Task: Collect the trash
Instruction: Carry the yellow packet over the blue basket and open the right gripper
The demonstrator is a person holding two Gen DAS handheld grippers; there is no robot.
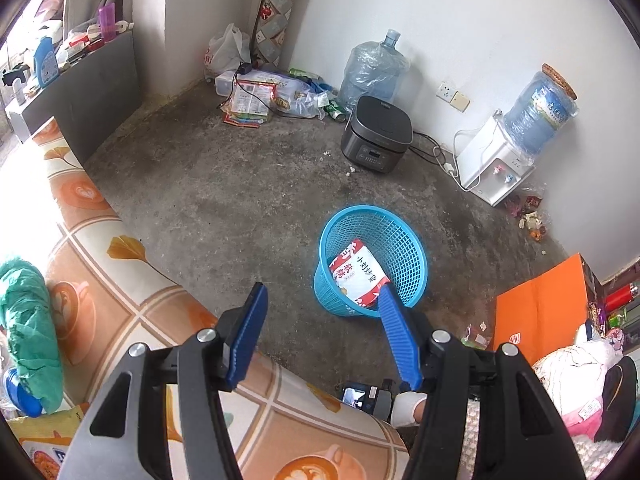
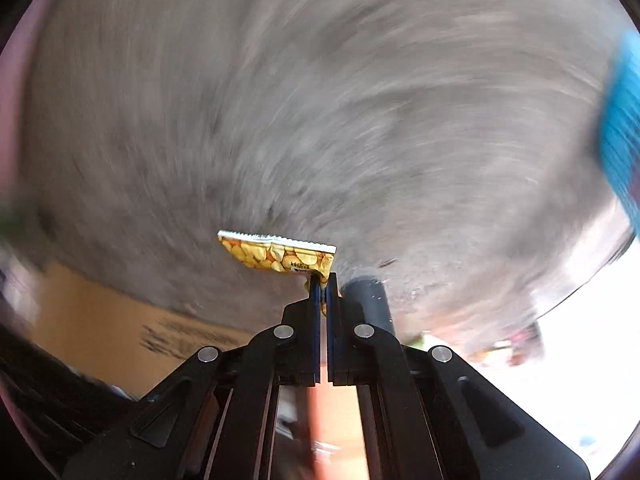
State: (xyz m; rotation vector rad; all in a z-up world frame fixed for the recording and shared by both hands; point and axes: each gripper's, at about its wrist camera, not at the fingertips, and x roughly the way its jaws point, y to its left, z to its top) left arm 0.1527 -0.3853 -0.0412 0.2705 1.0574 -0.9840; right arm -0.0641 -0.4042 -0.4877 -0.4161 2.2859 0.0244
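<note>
Right wrist view, heavily blurred: the right gripper (image 2: 323, 280) is clamped tight on one corner of a small yellow snack packet (image 2: 280, 254), which hangs sideways above the grey floor (image 2: 280, 100). Such a thin corner pinch could slip, dropping the packet short of the blue basket (image 2: 622, 128) at the far right edge. Its print is too small to read. Left wrist view shows the left gripper (image 1: 320, 300) half open and empty above the basket (image 1: 372, 216), where a white and red bag (image 1: 358, 272) reads "小刘炒货".

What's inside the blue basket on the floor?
The blue basket holds a red-and-white snack bag leaning against its wall. The bag and near rim hide the bottom, so anything underneath can't be seen.
</note>
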